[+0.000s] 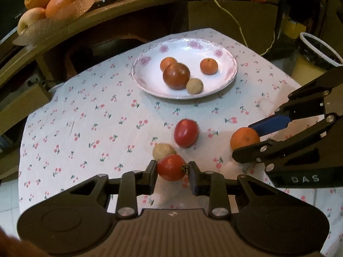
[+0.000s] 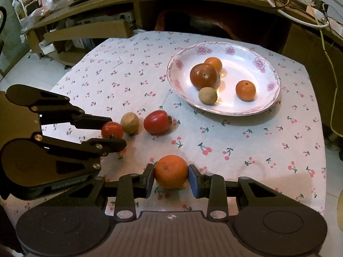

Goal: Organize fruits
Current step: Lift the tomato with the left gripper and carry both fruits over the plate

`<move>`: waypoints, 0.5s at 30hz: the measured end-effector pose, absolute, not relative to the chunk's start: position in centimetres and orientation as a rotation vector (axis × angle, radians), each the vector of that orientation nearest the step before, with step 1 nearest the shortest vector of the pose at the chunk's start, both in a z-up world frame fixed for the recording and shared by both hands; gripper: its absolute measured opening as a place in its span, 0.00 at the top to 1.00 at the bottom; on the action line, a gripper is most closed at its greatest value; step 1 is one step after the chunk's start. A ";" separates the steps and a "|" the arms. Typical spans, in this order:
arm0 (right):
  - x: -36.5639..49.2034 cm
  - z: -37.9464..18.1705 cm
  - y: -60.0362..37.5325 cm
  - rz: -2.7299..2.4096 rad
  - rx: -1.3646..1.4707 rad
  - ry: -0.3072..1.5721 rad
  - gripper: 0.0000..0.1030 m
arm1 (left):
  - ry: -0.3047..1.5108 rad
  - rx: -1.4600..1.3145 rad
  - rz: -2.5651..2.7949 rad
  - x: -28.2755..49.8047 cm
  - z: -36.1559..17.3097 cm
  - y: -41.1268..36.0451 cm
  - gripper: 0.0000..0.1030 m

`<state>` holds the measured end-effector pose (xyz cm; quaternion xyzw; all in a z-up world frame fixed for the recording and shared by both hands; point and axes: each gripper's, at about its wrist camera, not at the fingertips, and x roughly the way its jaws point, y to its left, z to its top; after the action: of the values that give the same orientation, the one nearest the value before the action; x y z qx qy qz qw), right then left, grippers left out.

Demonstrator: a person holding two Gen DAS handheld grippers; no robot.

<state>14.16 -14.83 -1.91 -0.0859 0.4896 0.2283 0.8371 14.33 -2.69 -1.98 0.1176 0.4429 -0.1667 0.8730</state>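
Left tool (image 1: 172, 170) gripping tomato (image 1: 170, 167), stem rightward

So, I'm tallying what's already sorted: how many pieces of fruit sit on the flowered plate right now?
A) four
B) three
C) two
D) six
A: the flowered plate holds four, namely a large dark red fruit, an orange behind it, another orange apart on the right, and a small tan fruit in front.

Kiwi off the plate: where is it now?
On the cherry-print tablecloth, left of the plate, the kiwi lies between two tomatoes: gripped small one, bigger one.
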 end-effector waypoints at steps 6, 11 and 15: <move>14.6 -1.3 -15.7 0.461 -0.152 1.016 0.66 | 0.905 0.237 -0.355 14.8 -1.3 -3.4 0.65; 15.1 -0.6 -16.3 0.441 -0.122 0.993 0.66 | 0.885 0.233 -0.358 15.3 -0.8 -4.2 0.65; 15.6 0.0 -16.9 0.421 -0.101 0.974 0.66 | 0.868 0.221 -0.358 16.0 -0.2 -4.5 0.65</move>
<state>15.60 -16.87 -0.04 -0.0481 0.4644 0.2007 0.8612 16.00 -4.50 -0.15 0.1064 0.4176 -0.1720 0.8858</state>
